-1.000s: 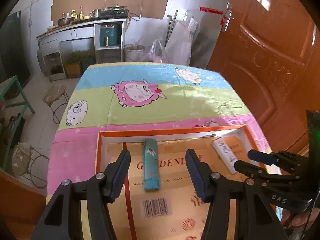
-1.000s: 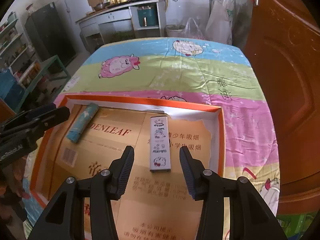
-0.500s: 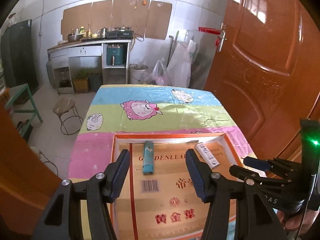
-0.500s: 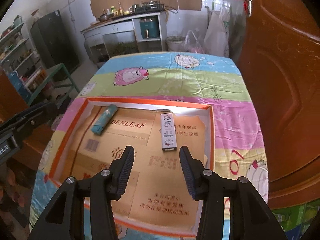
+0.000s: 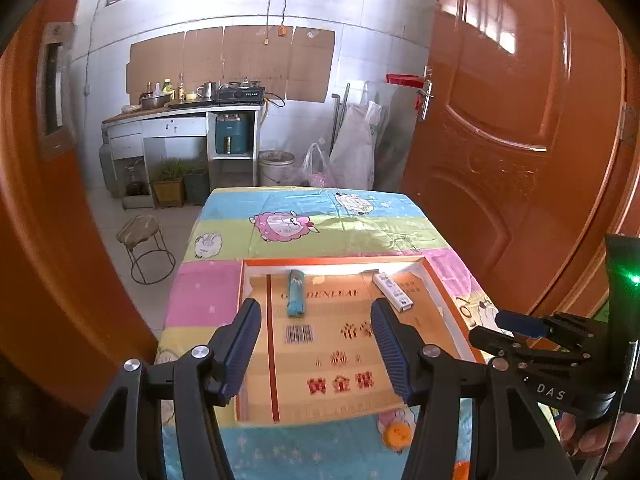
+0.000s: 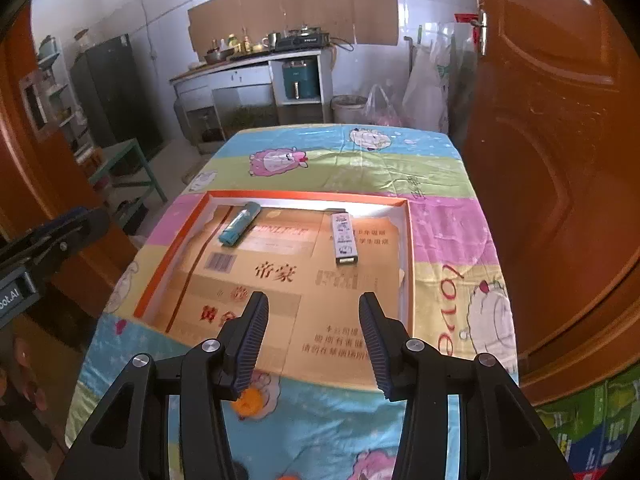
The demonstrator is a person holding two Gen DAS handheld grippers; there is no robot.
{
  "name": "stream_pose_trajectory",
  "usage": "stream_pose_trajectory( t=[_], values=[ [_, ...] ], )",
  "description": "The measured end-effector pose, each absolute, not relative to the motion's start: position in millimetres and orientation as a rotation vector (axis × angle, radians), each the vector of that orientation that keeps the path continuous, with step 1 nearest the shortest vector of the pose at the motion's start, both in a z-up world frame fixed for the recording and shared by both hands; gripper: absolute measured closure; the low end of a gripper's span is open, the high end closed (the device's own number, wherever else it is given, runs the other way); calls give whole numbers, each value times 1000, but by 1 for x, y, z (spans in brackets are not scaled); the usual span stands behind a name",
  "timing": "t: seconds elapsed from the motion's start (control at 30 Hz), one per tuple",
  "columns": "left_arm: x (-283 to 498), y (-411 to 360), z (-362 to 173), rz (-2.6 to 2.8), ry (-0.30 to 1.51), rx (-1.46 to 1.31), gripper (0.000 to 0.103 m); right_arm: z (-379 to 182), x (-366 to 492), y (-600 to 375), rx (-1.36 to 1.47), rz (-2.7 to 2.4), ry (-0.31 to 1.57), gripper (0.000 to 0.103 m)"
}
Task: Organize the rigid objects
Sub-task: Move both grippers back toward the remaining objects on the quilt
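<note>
A shallow orange-rimmed box tray, lined with printed cardboard, lies on a table under a cartoon sheep cloth. In its far part lie a teal tube-shaped object on the left and a white rectangular box on the right. My left gripper hangs open and empty above the tray's near half. My right gripper is also open and empty, over the tray's near edge; it shows at the right of the left wrist view. Both objects lie well beyond the fingertips.
An orange wooden door stands close along the table's right side. A round stool and a green-framed table are on the floor to the left. A kitchen counter, bin and bags line the far wall.
Both grippers have pulled back and risen away from the tray, so the teal object and white box look smaller and farther. Neither gripper's jaws changed; both stay empty.
</note>
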State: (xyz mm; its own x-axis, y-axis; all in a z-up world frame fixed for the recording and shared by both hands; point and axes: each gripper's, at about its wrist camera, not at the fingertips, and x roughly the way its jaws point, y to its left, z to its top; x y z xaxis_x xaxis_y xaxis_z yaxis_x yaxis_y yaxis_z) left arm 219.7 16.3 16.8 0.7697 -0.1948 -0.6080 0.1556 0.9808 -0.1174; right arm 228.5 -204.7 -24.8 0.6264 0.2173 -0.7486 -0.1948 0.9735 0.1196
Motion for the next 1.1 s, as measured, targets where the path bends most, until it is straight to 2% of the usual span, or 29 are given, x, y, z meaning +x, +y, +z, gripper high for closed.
stream_pose_trajectory(
  t=[0.47, 0.83, 0.93, 1.1],
  values=[
    [150, 18, 1, -215, 657, -20, 46, -34, 131, -205, 76, 192, 838, 54],
    [93, 13, -37, -254, 682, 3, 46, -55, 54, -200, 129, 165, 789, 54],
    [83, 12, -51, -266, 698, 6, 46, -67, 41, -195, 105, 160, 799, 47],
    [71, 10, -74, -300, 725, -11, 46, -85, 24, -195, 115, 156, 828, 47]
  ],
)
